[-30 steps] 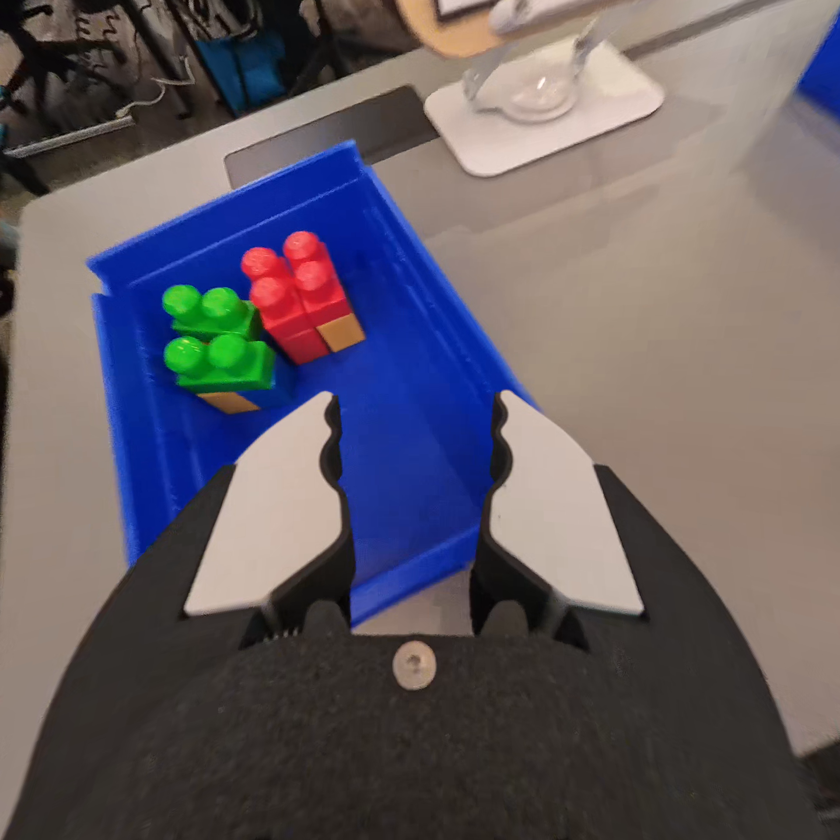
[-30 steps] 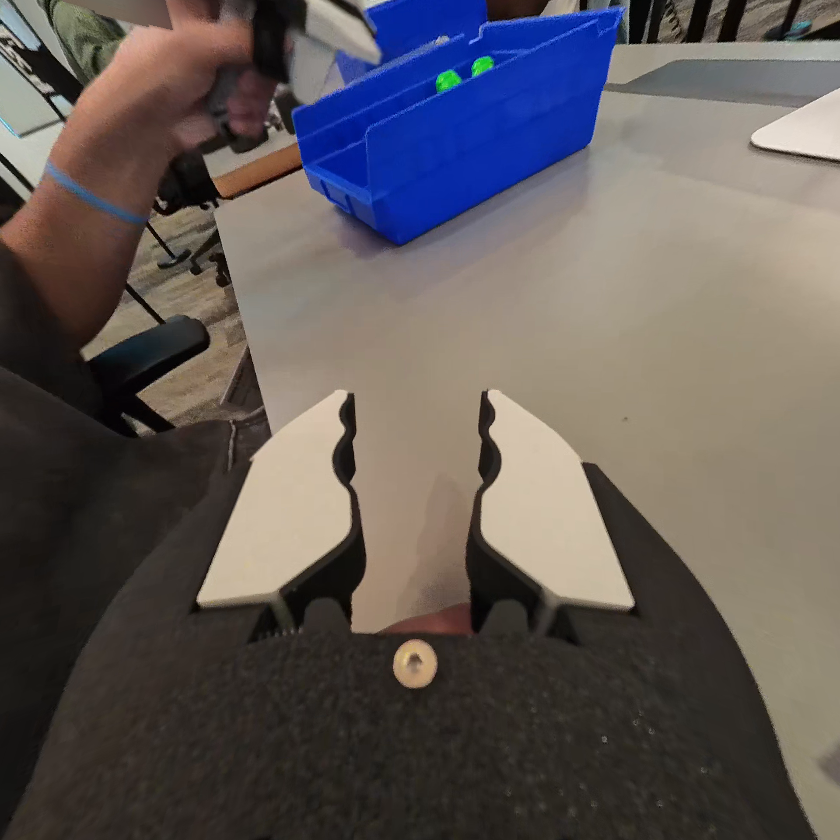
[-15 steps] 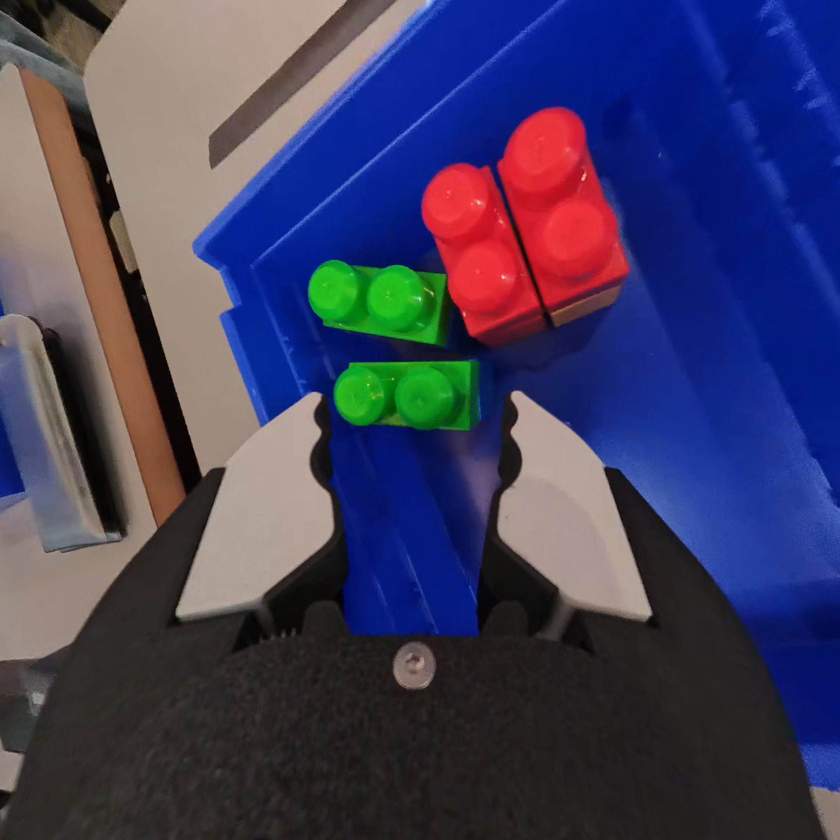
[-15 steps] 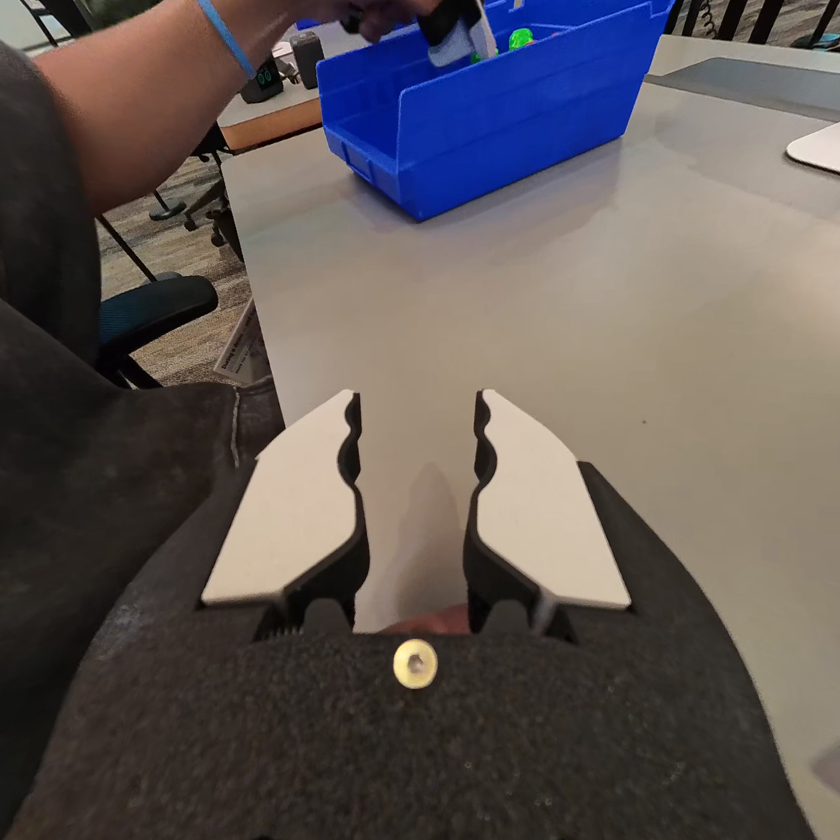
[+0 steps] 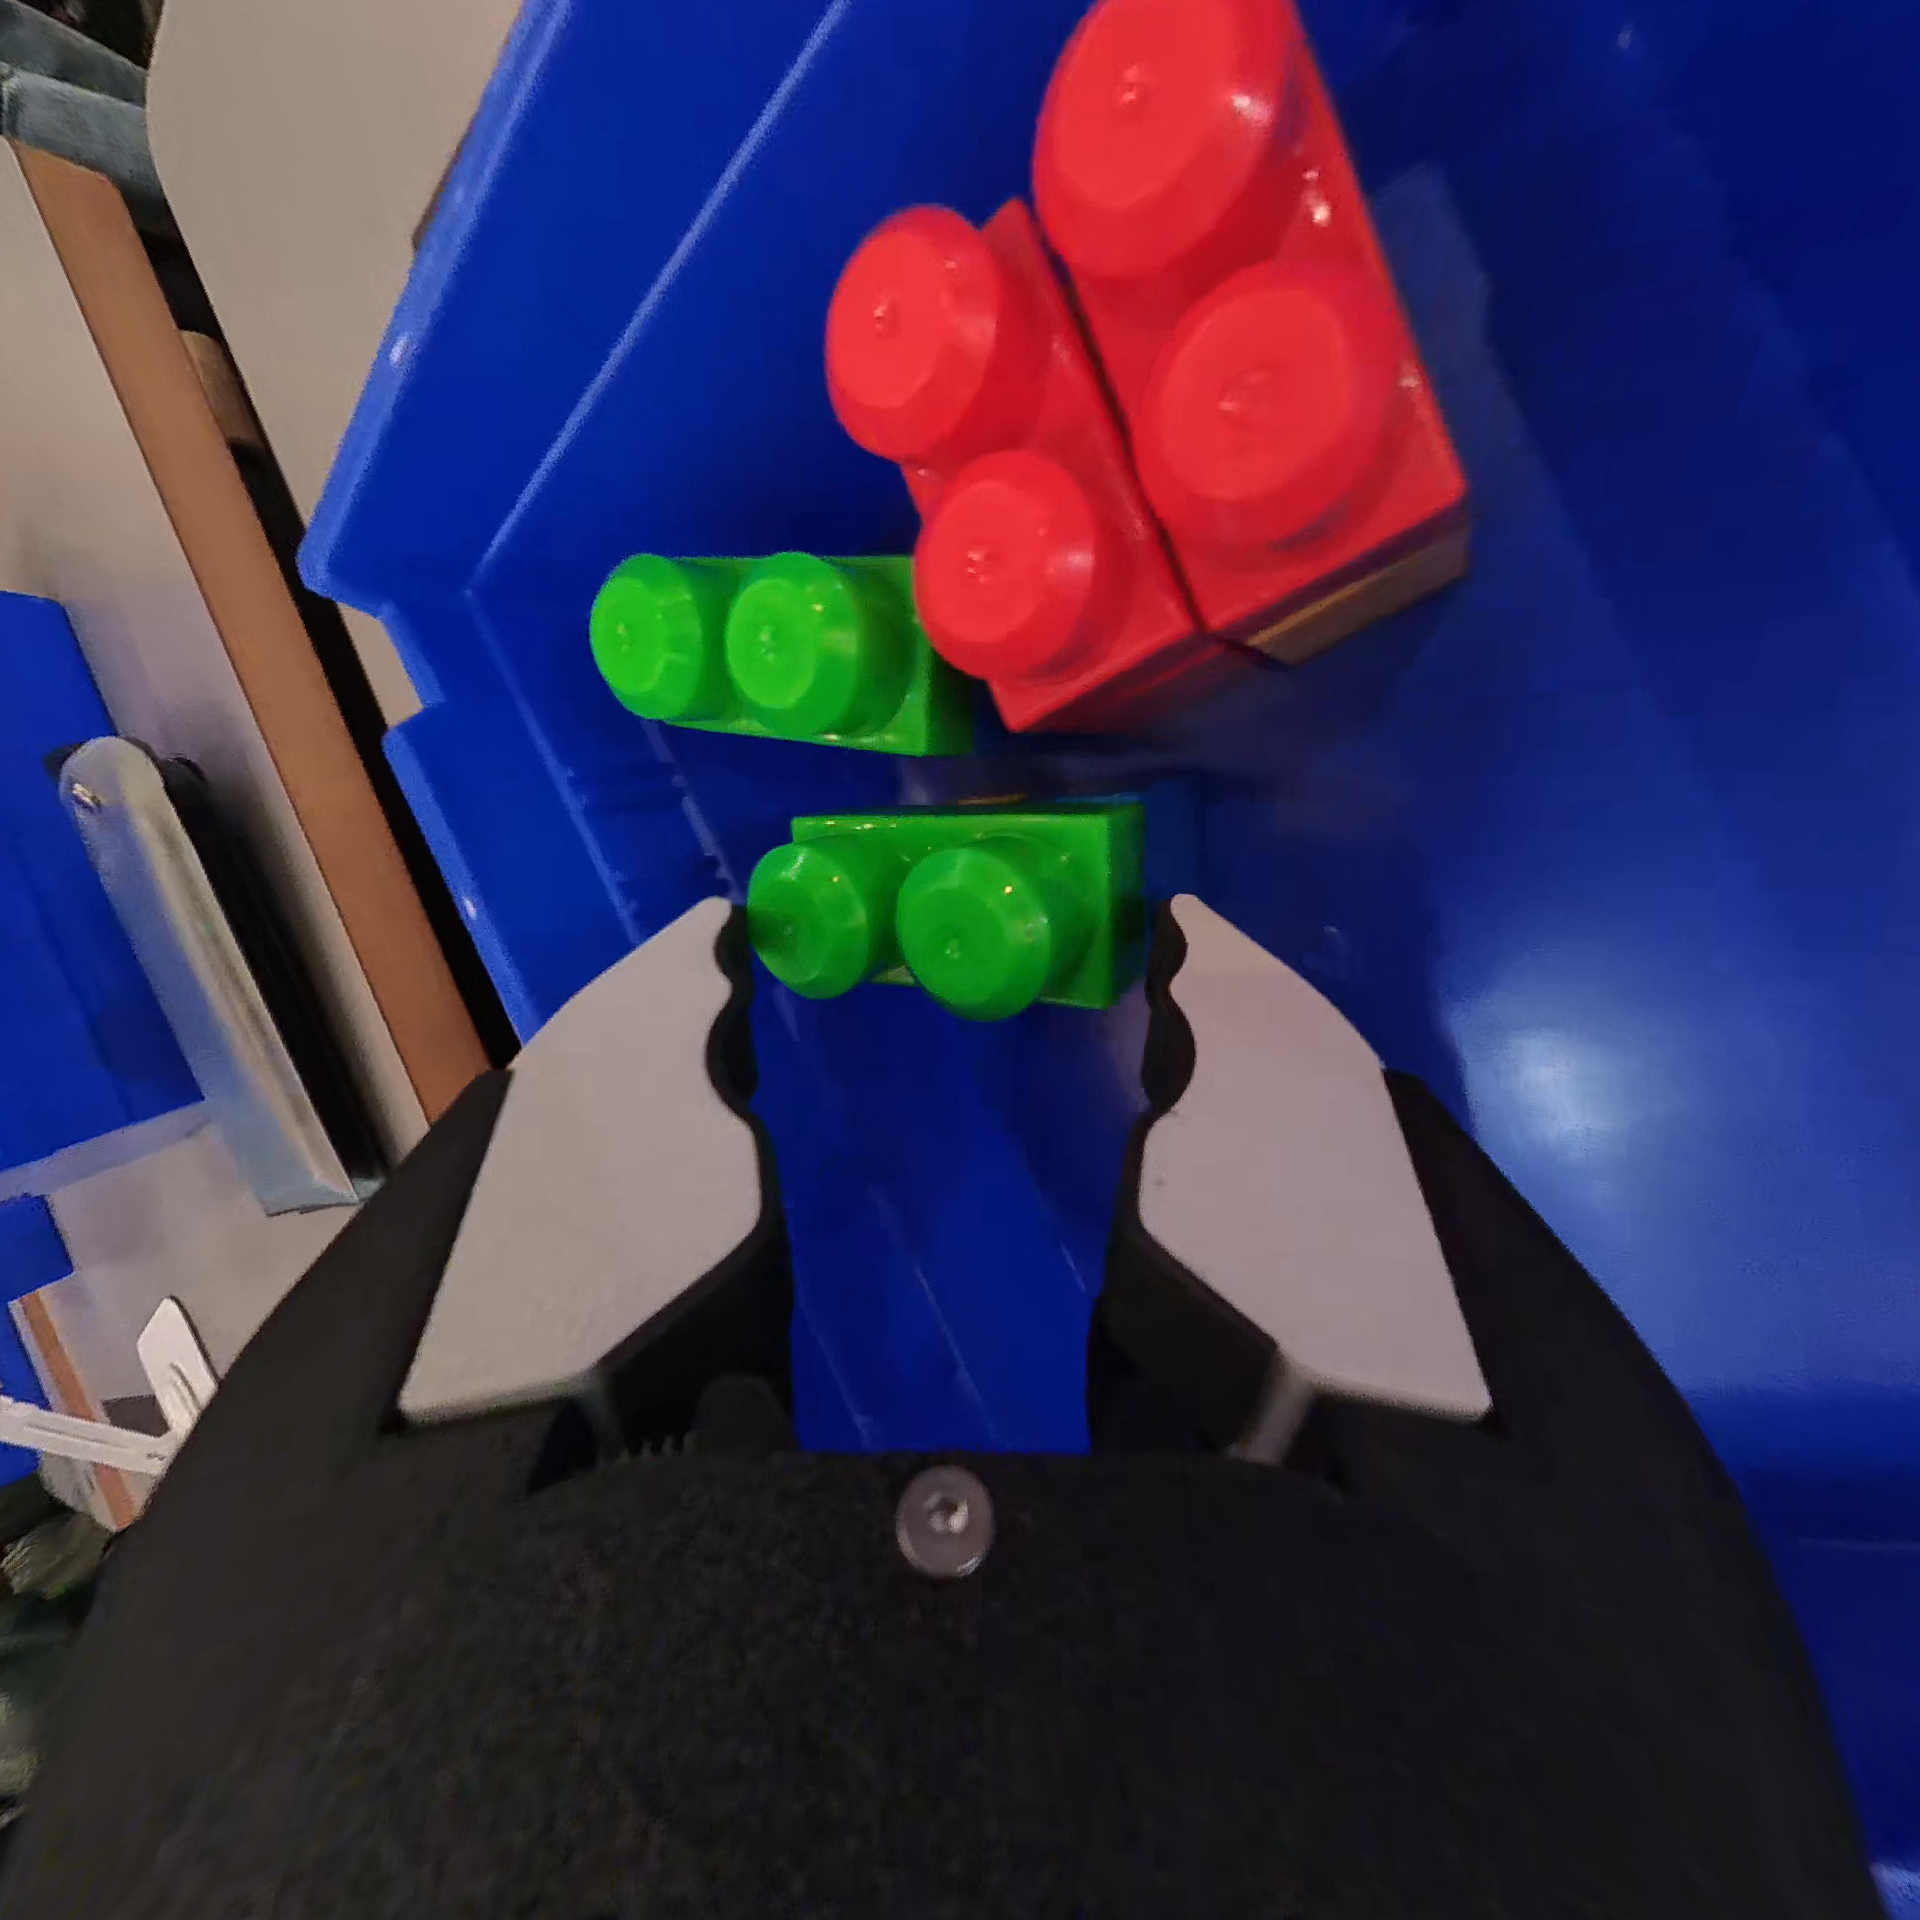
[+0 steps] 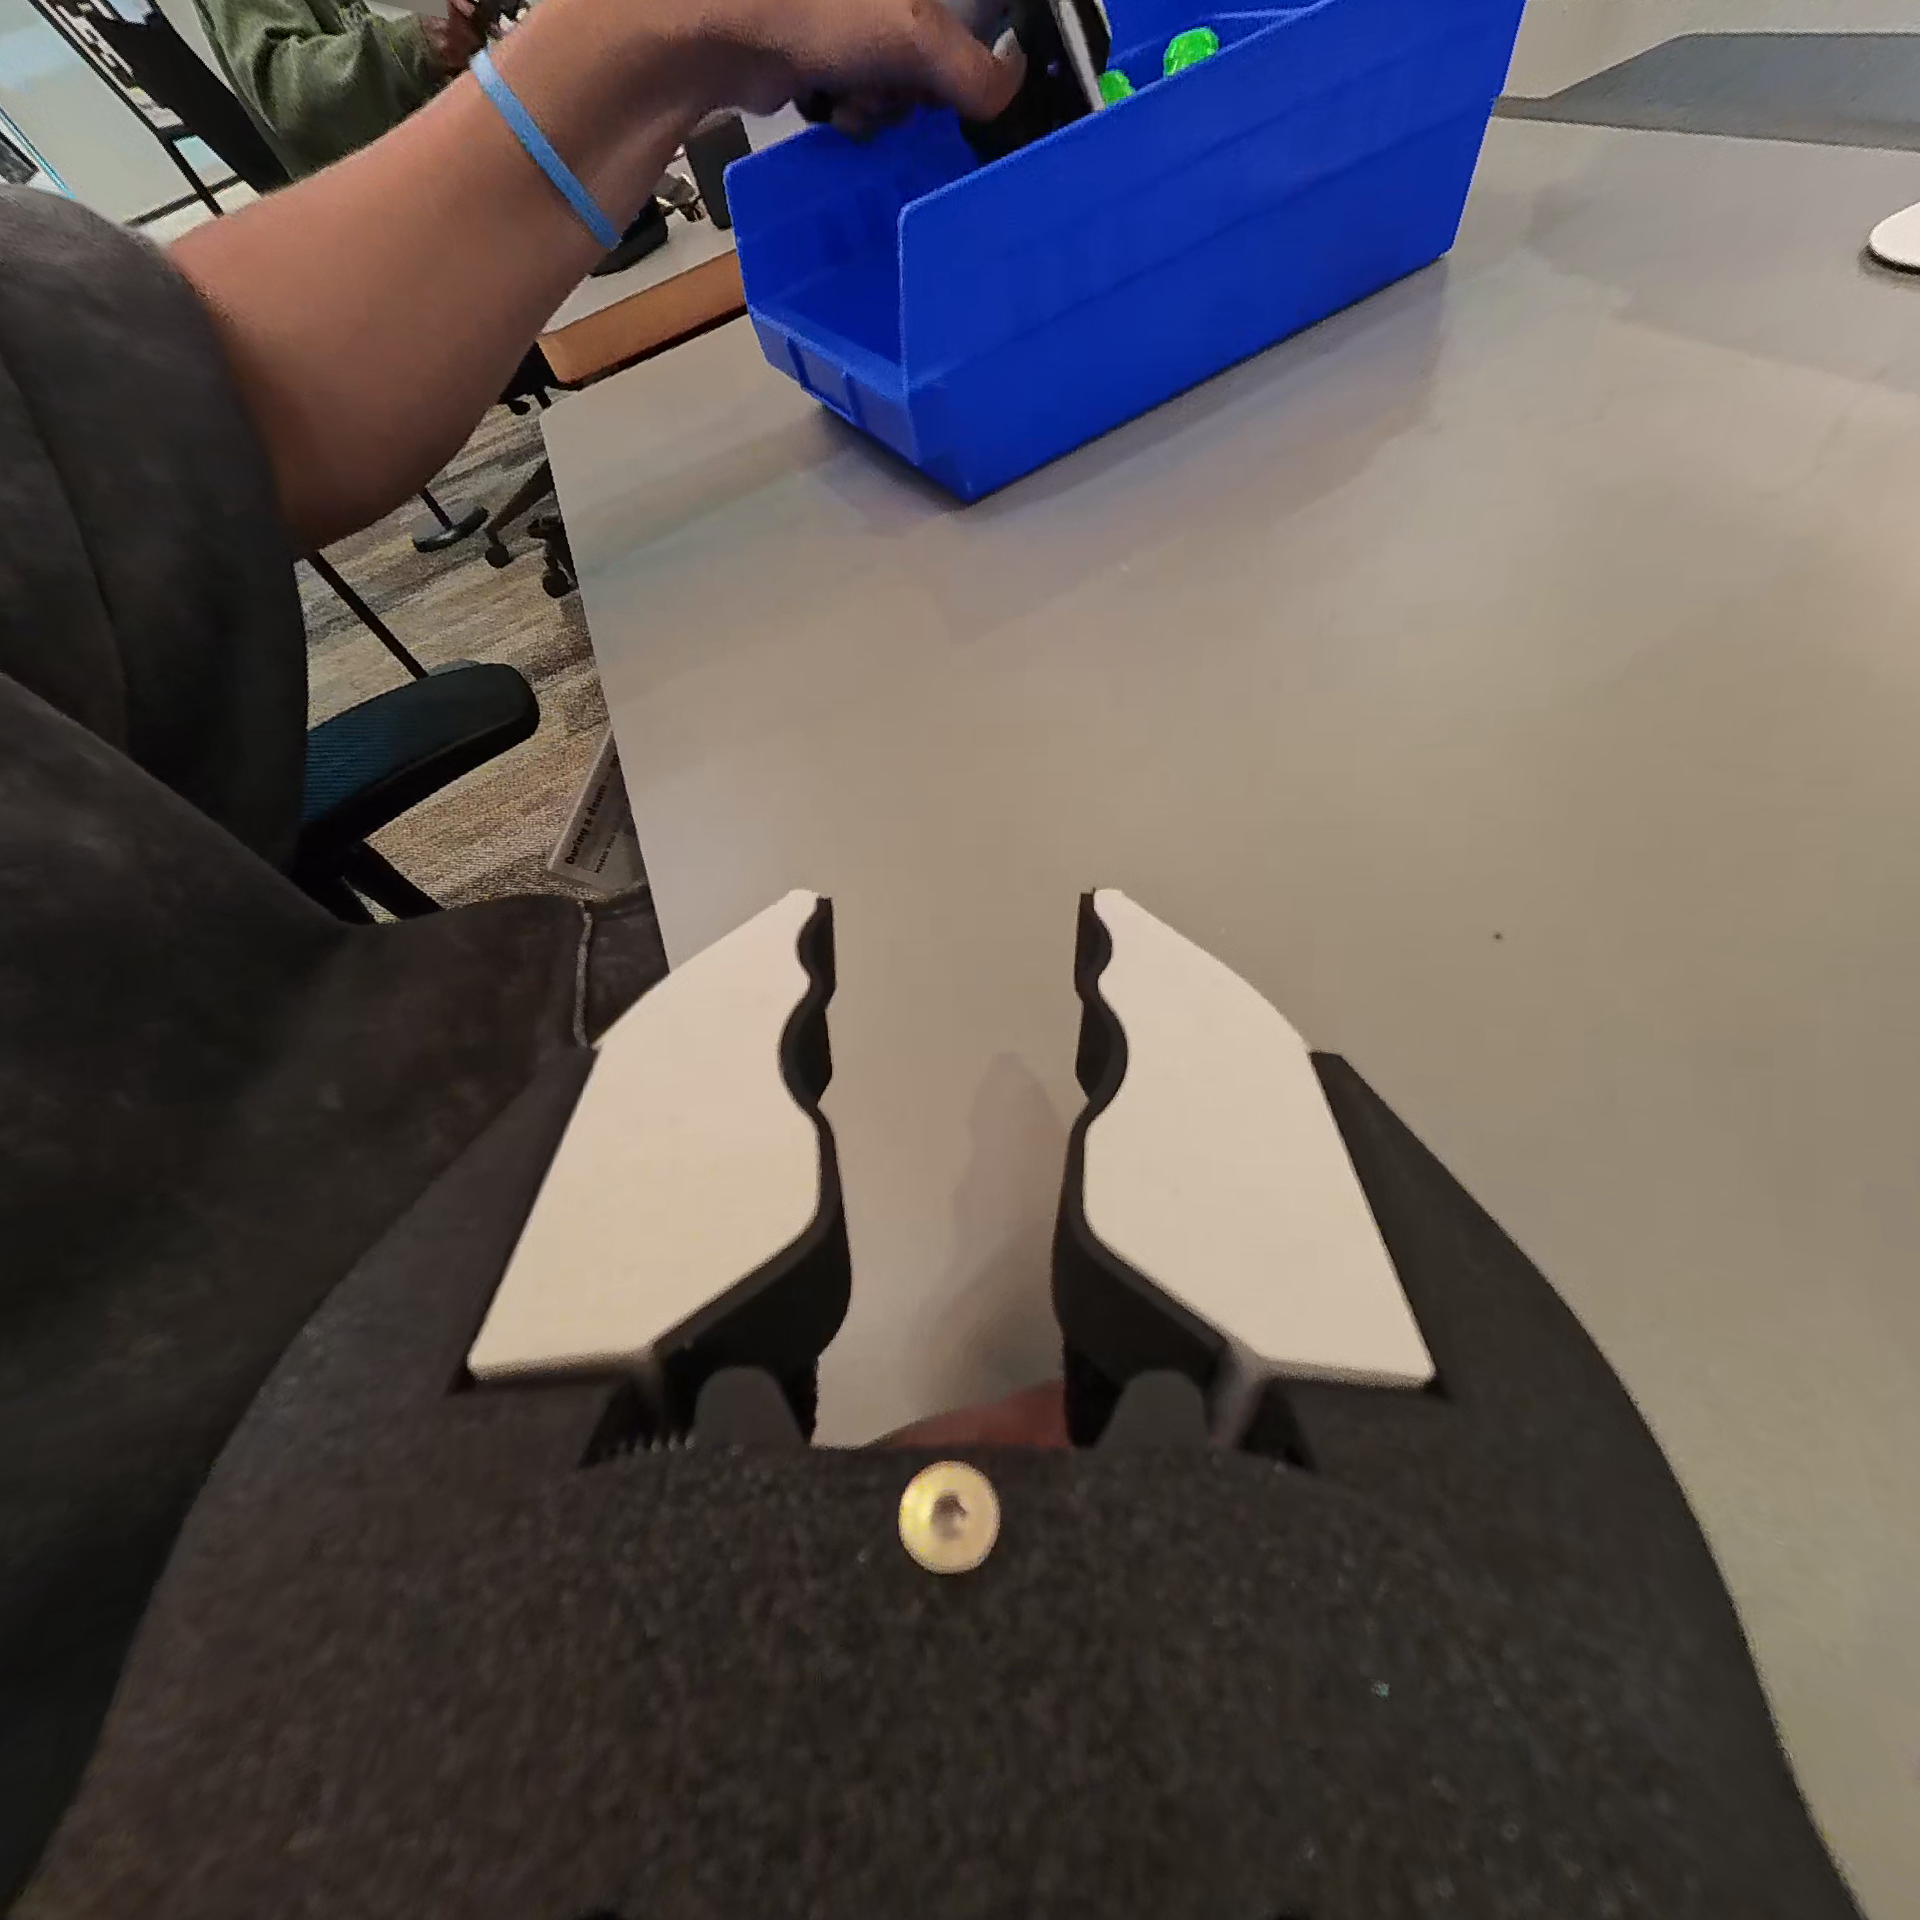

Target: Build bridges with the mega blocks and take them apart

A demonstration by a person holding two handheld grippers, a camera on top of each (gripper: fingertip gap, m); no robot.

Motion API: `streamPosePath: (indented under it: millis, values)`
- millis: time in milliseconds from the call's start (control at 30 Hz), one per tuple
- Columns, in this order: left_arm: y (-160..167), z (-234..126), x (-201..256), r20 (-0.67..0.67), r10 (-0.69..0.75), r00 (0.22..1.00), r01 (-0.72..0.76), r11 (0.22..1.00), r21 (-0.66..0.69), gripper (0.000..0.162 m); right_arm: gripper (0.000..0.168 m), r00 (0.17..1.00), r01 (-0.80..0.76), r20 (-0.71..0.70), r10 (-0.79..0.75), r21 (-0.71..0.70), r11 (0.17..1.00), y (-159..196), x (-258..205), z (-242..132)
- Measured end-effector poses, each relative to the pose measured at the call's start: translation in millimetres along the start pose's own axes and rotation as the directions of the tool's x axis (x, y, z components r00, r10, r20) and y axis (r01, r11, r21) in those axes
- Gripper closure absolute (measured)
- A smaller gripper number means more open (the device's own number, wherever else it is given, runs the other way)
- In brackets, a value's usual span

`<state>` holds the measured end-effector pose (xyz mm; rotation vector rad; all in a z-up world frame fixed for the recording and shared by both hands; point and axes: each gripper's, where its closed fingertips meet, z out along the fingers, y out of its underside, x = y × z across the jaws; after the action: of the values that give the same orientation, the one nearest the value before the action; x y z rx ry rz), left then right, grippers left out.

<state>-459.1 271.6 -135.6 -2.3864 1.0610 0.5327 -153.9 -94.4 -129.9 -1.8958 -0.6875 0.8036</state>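
Observation:
My left gripper (image 5: 948,925) is open inside the blue bin (image 5: 1621,935), its tips on either side of the near green block (image 5: 966,909), not closed on it. A second green block (image 5: 769,655) lies just beyond. Two red blocks (image 5: 1164,395) stand side by side farther in, one on a tan block. My right gripper (image 6: 954,904) is open and empty, low over the grey table (image 6: 1351,675). In the right wrist view the bin (image 6: 1122,260) stands far ahead, a person's hand (image 6: 790,62) holds the left gripper in it, and green studs (image 6: 1184,50) show above its wall.
In the left wrist view a wooden-edged desk (image 5: 239,644) and a metal bracket (image 5: 197,977) lie left of the bin. In the right wrist view a black office chair (image 6: 416,748) stands off the table's left edge, and a white pad (image 6: 1891,239) sits at far right.
My left gripper has swung over the bin and dropped in toward the near green block, which now sits between its tips. My right gripper has stayed open and nearly still.

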Motion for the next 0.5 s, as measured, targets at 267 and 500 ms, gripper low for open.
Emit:
streamPosePath:
  millis: [267, 500]
  values:
    - [-3, -40, 24, -0.039, -0.005, 0.999, 0.012, 0.986, 0.165, 0.09, 0.124, 1.0, 0.006, -0.008, -0.006, -0.008, 1.0, 1, 0, -1]
    - [-33, -159, 39, -0.187, -0.006, 0.982, 0.11, 0.825, 0.554, 0.093, 0.124, 0.999, 0.016, -0.043, -0.016, 0.004, 1.0, -2, 7, -3]
